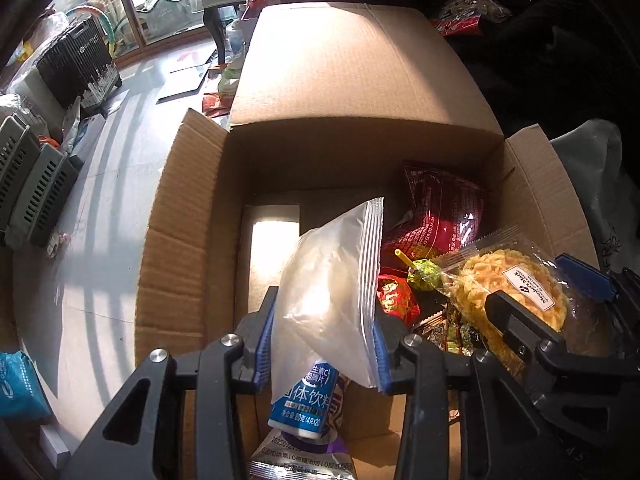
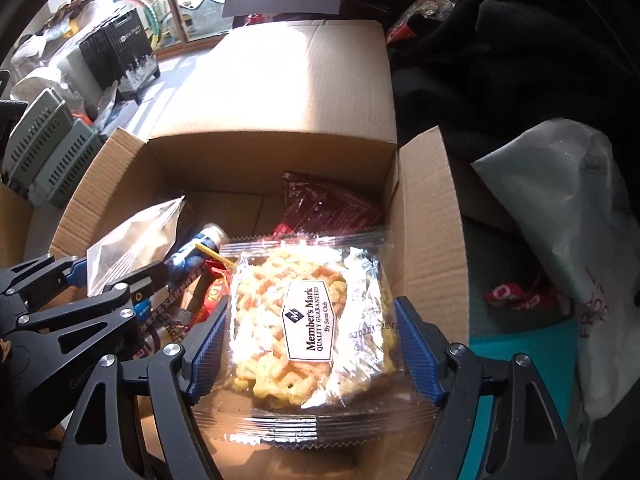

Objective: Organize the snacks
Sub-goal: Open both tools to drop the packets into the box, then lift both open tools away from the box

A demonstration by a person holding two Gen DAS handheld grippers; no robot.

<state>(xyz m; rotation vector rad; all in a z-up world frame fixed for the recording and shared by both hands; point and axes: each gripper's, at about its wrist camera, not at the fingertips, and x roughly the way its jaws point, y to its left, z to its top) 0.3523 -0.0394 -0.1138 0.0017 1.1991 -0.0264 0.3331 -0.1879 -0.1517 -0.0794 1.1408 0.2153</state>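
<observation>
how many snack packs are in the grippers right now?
2. A silver foil pouch sits clamped in the left gripper over the cardboard box. A clear Member's Mark pack lies between the pads of the right gripper, which look just clear of it.

Left gripper (image 1: 324,344): tilted steeply downward; blue-padded fingers (image 1: 265,346) close together, pads pressed on a white pouch (image 1: 332,284)
Right gripper (image 2: 314,344): tilted steeply downward, just beside the left; fingers (image 2: 206,346) set wide either side of a clear snack pack (image 2: 308,320); pads not pressing
</observation>
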